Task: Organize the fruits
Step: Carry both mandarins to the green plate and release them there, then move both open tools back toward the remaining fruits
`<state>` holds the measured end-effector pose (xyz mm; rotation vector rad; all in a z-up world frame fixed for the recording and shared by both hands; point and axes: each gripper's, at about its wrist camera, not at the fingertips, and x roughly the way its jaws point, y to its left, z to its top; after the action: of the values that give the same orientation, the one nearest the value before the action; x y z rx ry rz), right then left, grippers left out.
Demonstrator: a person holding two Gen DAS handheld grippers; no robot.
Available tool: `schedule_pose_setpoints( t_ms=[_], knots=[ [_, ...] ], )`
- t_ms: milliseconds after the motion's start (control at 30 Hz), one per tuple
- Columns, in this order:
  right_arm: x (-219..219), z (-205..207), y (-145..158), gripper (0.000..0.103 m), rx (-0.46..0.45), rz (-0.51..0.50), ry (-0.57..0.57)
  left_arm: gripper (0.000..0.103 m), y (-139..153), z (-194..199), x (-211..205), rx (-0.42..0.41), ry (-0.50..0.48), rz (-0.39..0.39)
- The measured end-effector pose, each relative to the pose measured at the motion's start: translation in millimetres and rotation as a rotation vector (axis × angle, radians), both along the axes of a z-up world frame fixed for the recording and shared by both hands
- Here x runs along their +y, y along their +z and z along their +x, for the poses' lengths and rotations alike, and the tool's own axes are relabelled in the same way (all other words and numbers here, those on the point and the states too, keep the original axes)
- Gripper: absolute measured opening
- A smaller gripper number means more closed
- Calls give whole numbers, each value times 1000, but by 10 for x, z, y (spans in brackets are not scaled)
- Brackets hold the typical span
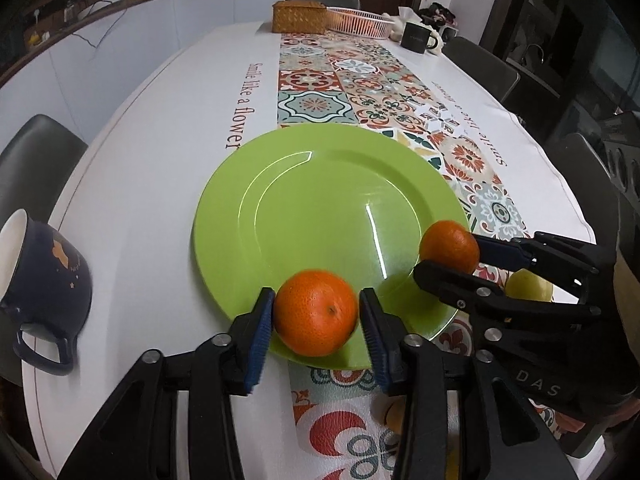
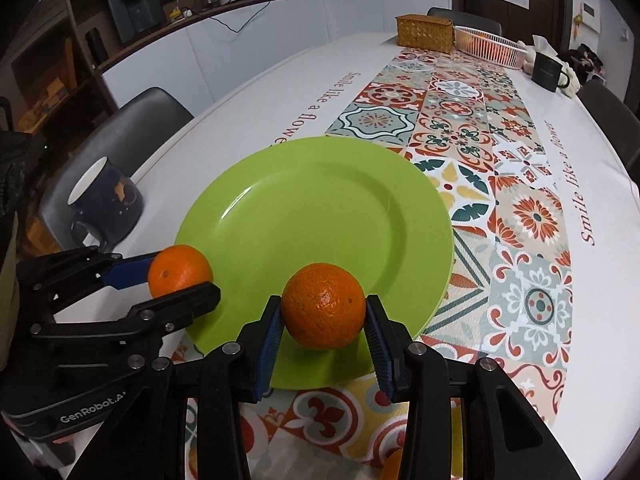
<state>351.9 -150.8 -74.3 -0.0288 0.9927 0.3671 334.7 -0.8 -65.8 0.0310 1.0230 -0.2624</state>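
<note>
A green plate (image 1: 320, 184) lies on the patterned table runner; it also shows in the right wrist view (image 2: 320, 200). My left gripper (image 1: 316, 316) is shut on an orange (image 1: 315, 312) over the plate's near rim. My right gripper (image 2: 323, 312) is shut on a second orange (image 2: 323, 305) over the near right rim. In the left wrist view the right gripper (image 1: 452, 258) with its orange (image 1: 449, 245) comes in from the right. In the right wrist view the left gripper (image 2: 180, 276) with its orange (image 2: 180, 266) is at the left. A yellow-green fruit (image 1: 528, 285) lies behind the right gripper.
A dark blue mug (image 1: 40, 272) stands left of the plate, also in the right wrist view (image 2: 106, 196). A woven box (image 1: 298, 16), a pink basket (image 1: 360, 20) and a black mug (image 1: 416, 36) stand at the far end. Chairs ring the table. A yellow fruit (image 1: 394, 414) lies under my left gripper.
</note>
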Motion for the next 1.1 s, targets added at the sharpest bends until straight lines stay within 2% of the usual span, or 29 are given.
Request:
schedule_pose_setpoints(
  t_ms=[33, 67, 233, 467, 567, 700, 867, 967, 1100],
  knots=[
    [-10, -9, 11, 43, -5, -2, -5, 56, 15, -2, 3, -9, 6, 8],
    [-22, -15, 26, 43, -9, 0, -8, 58, 47, -44, 18, -24, 18, 17],
    [-109, -156, 181, 48, -57, 12, -38, 59, 249, -262, 53, -96, 42, 39],
    [-203, -597, 525, 52, -164, 30, -49, 75, 549, -735, 43, -221, 52, 105],
    [-225, -795, 651, 52, -200, 40, -44, 82, 684, -926, 48, -265, 65, 110],
    [-255, -1063, 791, 58, -248, 44, -51, 86, 849, -1186, 94, -306, 85, 89],
    [-262, -1343, 896, 59, -290, 38, -47, 90, 972, -1459, 161, -344, 111, 86],
    [-244, -1512, 926, 64, -311, 25, -46, 93, 1021, -1621, 179, -364, 118, 88],
    [-204, -1689, 938, 64, -311, 28, -39, 94, 1038, -1781, 203, -380, 117, 98]
  ],
)
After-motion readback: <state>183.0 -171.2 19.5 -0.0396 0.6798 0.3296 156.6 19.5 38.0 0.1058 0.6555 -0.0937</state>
